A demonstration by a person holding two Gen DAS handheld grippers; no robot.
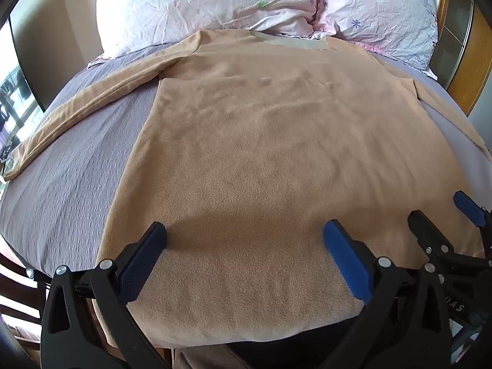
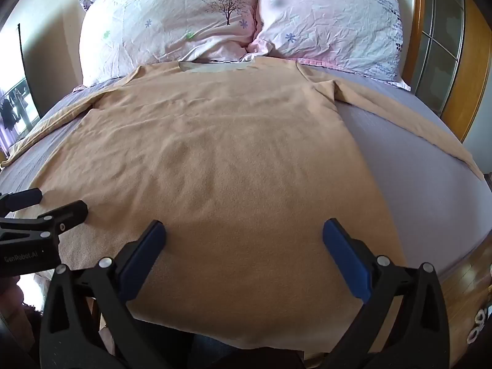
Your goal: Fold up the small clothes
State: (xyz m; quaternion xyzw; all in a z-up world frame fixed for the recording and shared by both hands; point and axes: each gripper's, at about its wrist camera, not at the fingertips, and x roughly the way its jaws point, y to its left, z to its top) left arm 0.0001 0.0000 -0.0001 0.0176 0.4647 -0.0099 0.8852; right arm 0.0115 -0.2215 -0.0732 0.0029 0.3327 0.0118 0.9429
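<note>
A tan long-sleeved shirt (image 1: 261,141) lies flat on the bed, neck toward the pillows, hem at the near edge; it also shows in the right wrist view (image 2: 221,160). Its left sleeve (image 1: 77,113) stretches out to the left, its right sleeve (image 2: 409,123) to the right. My left gripper (image 1: 244,233) is open and empty, hovering over the hem area. My right gripper (image 2: 244,232) is open and empty, also over the hem, just right of the left one. The right gripper shows in the left wrist view (image 1: 442,212), the left gripper in the right wrist view (image 2: 52,203).
The bed has a grey-purple sheet (image 1: 77,178) (image 2: 415,178). Two pink floral pillows (image 1: 196,6) (image 2: 332,18) lie at the head. A wooden headboard and cabinet (image 2: 461,77) stand at the right. A window (image 2: 15,104) is at the left.
</note>
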